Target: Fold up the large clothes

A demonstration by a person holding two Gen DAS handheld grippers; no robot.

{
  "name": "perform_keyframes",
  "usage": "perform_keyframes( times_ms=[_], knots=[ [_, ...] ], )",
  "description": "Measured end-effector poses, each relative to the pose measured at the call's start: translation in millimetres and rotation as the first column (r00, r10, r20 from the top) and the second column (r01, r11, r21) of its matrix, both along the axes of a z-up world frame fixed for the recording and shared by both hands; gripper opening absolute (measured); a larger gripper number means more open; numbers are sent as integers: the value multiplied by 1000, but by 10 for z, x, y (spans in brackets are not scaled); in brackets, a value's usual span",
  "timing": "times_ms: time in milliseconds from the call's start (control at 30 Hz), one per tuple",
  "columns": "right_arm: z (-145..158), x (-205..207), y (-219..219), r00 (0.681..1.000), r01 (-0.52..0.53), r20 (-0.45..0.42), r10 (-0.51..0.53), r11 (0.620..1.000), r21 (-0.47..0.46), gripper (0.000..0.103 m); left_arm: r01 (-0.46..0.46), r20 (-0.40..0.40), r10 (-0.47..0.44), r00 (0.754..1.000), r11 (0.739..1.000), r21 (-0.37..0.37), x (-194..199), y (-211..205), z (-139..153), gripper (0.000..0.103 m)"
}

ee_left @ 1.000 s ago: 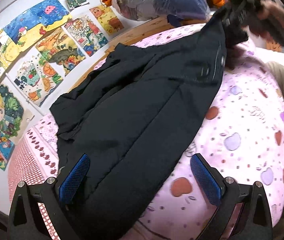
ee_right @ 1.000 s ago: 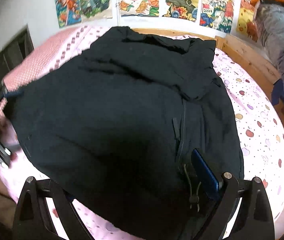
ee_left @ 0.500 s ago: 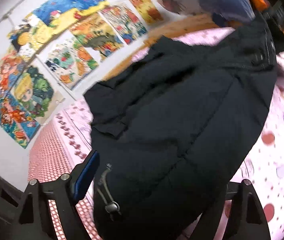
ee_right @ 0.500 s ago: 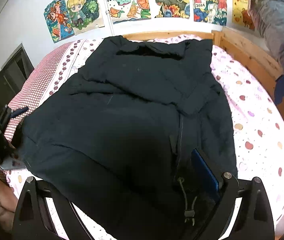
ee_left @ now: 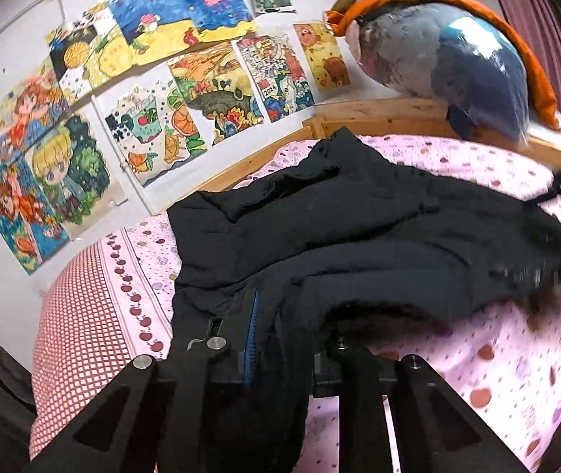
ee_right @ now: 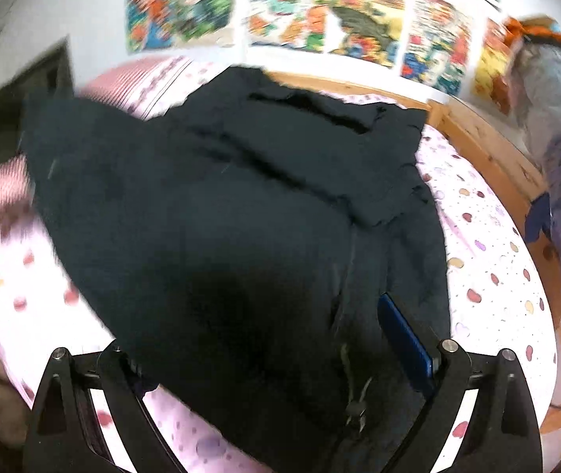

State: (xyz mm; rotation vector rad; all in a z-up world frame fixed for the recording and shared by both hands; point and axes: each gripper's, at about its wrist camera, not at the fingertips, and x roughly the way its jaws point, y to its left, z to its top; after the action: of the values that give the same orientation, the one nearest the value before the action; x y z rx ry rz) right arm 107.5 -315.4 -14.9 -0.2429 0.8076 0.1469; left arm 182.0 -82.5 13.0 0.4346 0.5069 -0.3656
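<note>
Left wrist view shows the left hand-held gripper with its jaws closing on the near hem of a black jacket; dark cloth is bunched between the fingers and a sliver of blue pad shows beside it, so the pads press on fabric. That corner is raised off the pink bed, with a shadowed hollow beneath it. The rest of the jacket lies spread on the bed, its long axis running from the gripper away toward the far wooden bed frame and the wall of drawings, collar end farthest.

Right wrist view, blurred, has the right hand-held gripper at the opposite near corner, by the zip and a dangling drawcord. Its jaws stand wide apart with the hem lying across the gap; the right blue pad is bare, and whether the hidden left finger touches cloth I cannot tell.

Both grippers sit at the near hem, one at each corner, so the jacket lies wholly ahead of them. By my judgement the fold turns on carrying this hem forward along the long axis toward the collar, and the left hand, already gripping, is the readier.

A large stuffed parrot rests on the far frame, well apart.
</note>
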Motion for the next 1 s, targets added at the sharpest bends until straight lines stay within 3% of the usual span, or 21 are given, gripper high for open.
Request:
perform_keyframes(
  times_ms=[133, 233, 300, 433, 500, 633, 1000],
  knots=[
    [-204, -201, 222, 998, 6, 57, 6, 981, -191, 93, -21, -20, 21, 1000, 1000, -20, 46, 0, 32, 16],
    [-303, -340, 319, 988, 61, 156, -4, 928, -367, 92, -23, -20, 23, 1000, 999, -30, 19, 56, 33, 15],
    [-274, -401, 318, 976, 114, 218, -24, 903, -413, 87, -16, -10, 16, 1000, 1000, -21, -22, 94, 3, 14],
    [-71, -437, 211, 973, 117, 228, -47, 945, -304, 29, 30, 8, -31, 999, 999, 32, -164, 103, -80, 10],
    [20, -450, 185, 972, 105, 230, -44, 961, -256, 16, 45, 10, -46, 999, 998, 42, -220, 110, -78, 9],
    [146, -519, 110, 951, 106, 306, -35, 970, -219, 8, 50, 13, -50, 999, 999, 12, -306, 176, 33, 8],
    [834, -844, 35, 850, 133, 524, -48, 983, -125, 8, 89, 138, -75, 988, 991, -100, -591, 400, 550, 7]
  ],
)
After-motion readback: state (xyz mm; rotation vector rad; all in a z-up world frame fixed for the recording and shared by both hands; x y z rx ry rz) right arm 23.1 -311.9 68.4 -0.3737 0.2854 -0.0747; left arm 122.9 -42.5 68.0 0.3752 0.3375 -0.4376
